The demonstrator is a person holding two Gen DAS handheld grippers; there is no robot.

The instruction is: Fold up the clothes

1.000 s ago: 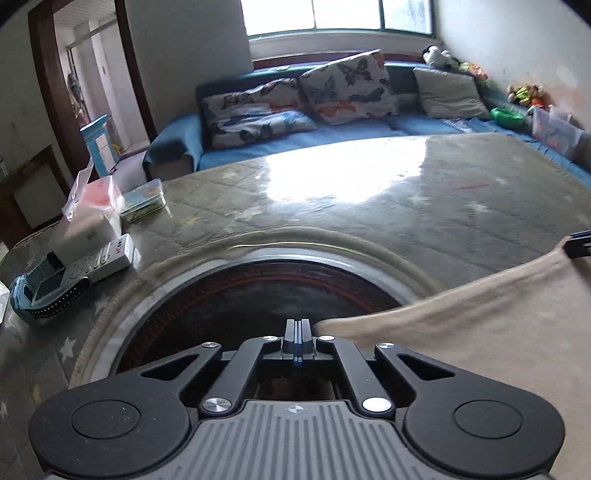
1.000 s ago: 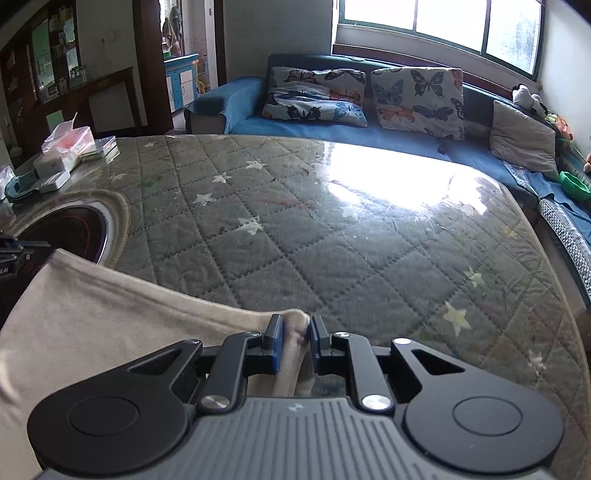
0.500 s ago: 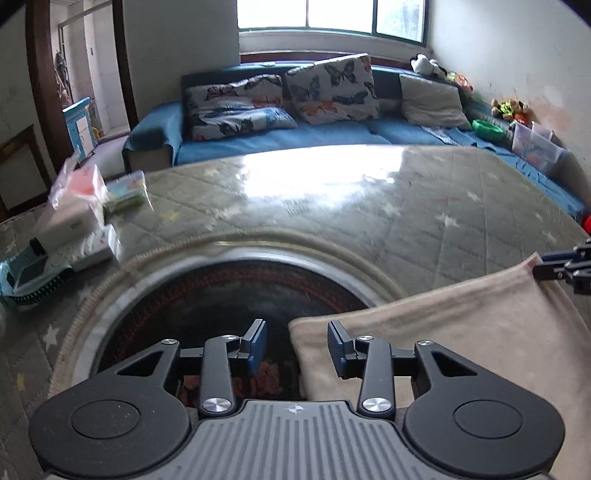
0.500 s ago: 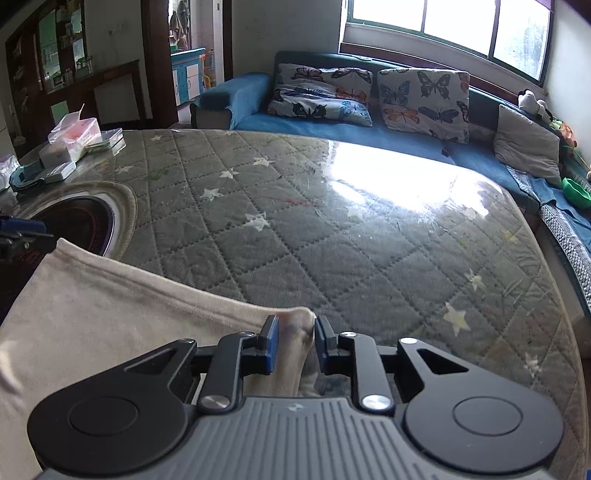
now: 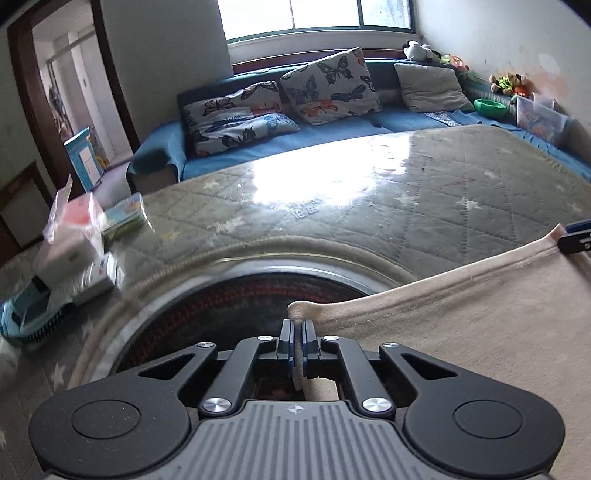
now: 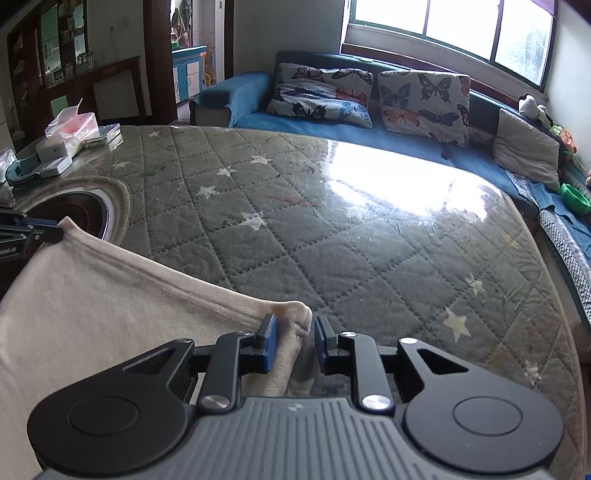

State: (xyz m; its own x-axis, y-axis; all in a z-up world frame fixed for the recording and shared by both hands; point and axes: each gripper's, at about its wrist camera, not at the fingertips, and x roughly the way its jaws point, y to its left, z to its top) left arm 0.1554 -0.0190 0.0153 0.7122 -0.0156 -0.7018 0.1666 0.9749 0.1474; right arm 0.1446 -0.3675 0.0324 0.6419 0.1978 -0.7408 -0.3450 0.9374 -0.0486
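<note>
1. While both corners of the beige garment (image 5: pixel 461 332) are pinched, its hemmed top edge runs taut between the two tools above the quilted surface (image 6: pixel 332 229).
2. The left hand-held gripper (image 5: pixel 295 338) is clenched on the garment's left corner, a thin fold of cloth squeezed between its blue pads, with a small nub of fabric poking up just past the tips.
3. The right hand-held gripper (image 6: pixel 293 338) grasps the opposite corner: a thick bunched wad of cloth sits between its jaws, which stand narrowly apart, the fabric pressed against the left pad; whether the right pad touches it I cannot tell for certain.
4. In the left wrist view the garment spreads from the pinched corner rightward and toward the camera, partly covering the dark round inset (image 5: pixel 236 306) set into the surface.
5. In the right wrist view the cloth fills the lower left, its far corner ending at the other tool near that inset.
6. A tissue box (image 6: pixel 72 129), a remote control (image 6: pixel 55 166) and a small green packet (image 5: pixel 123 218) lie together at the surface's left edge, well apart from the garment.
7. A blue sofa (image 6: pixel 332 129) with butterfly cushions (image 6: pixel 424 99) stands behind, under the window (image 6: pixel 461 29).
</note>
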